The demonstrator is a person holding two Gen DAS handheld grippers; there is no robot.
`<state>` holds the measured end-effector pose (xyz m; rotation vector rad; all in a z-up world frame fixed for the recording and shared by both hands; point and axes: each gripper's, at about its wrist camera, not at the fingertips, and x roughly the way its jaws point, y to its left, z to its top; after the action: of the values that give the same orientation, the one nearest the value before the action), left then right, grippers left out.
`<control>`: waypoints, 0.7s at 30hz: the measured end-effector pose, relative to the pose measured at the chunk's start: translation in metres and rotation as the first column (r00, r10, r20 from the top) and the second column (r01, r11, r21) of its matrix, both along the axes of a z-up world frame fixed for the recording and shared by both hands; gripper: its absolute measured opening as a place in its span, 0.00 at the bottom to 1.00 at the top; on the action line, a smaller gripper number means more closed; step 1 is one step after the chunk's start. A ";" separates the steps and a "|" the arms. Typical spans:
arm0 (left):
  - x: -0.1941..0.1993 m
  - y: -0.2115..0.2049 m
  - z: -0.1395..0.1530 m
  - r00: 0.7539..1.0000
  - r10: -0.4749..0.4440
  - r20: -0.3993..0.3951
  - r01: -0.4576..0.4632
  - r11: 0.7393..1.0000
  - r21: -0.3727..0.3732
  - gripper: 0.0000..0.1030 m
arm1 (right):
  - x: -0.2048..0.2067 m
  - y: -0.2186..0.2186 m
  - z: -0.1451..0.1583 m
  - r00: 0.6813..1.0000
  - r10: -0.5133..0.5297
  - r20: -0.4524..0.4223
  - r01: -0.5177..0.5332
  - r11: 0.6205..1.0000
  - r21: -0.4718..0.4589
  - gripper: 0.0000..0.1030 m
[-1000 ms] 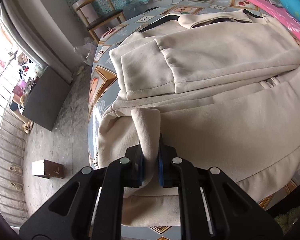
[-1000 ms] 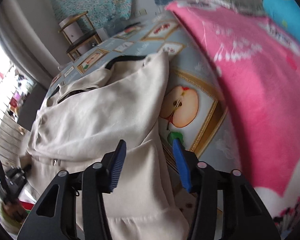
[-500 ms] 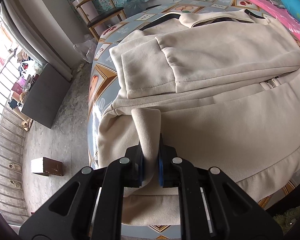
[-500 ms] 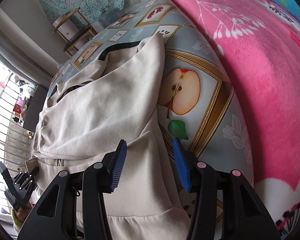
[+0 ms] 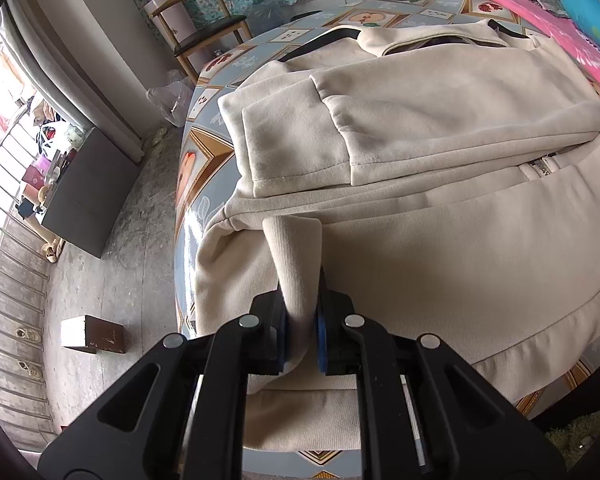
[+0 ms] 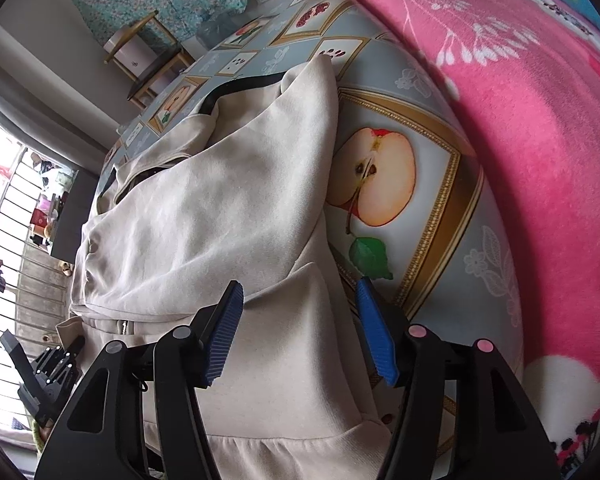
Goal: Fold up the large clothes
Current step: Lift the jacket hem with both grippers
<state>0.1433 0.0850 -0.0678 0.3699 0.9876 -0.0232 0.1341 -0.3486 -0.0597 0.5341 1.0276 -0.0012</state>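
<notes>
Cream jacket [image 5: 440, 208] lies spread on the bed [image 6: 452, 208], sleeves folded in over the chest, collar at the far end, hem hanging off the near edge.

Our left gripper [image 5: 302, 330] points steeply down at the near left corner and is clamped on a pinched-up fold of the jacket's hem side; the cloth rises in a ridge from between the blue pads [image 5: 321, 344]. From the right wrist view we see that same gripper low at the left edge, beside the jacket.

Our right gripper [image 6: 300, 322] also points steeply down, over the jacket's near right side. Its jaws are opening; cloth lies under and between them, but the pads [image 6: 374, 332] do not press on it. The right pad sits about over the jacket's edge, where the apple-print sheet starts.

Around: pink blanket [image 6: 520, 120] just right of the jacket, with bare sheet between them. Wooden chair [image 5: 198, 32] past the far end of the bed. Dark cabinet [image 5: 86, 188] on the floor at left by the railing, small box [image 5: 92, 334] on the floor nearer us. Nothing lies on top of the jacket.
</notes>
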 end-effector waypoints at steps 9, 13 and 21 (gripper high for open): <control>0.000 0.000 0.000 1.000 0.001 0.000 -0.001 1.000 -0.001 0.10 | -0.012 0.001 0.005 0.996 0.085 0.032 -0.088 0.993 0.075 0.56; 0.000 0.000 0.000 1.000 0.002 0.003 -0.002 1.000 -0.007 0.10 | -0.018 0.004 0.007 0.988 0.149 0.025 -0.150 0.987 0.060 0.56; 0.001 0.000 0.001 1.000 0.005 0.007 -0.005 1.000 -0.013 0.10 | -0.018 0.011 0.007 0.983 0.181 0.003 -0.180 0.980 -0.087 0.34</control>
<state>0.1439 0.0848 -0.0671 0.3554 0.9807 -0.0234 0.1164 -0.3380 -0.0527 0.3601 1.0578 0.1174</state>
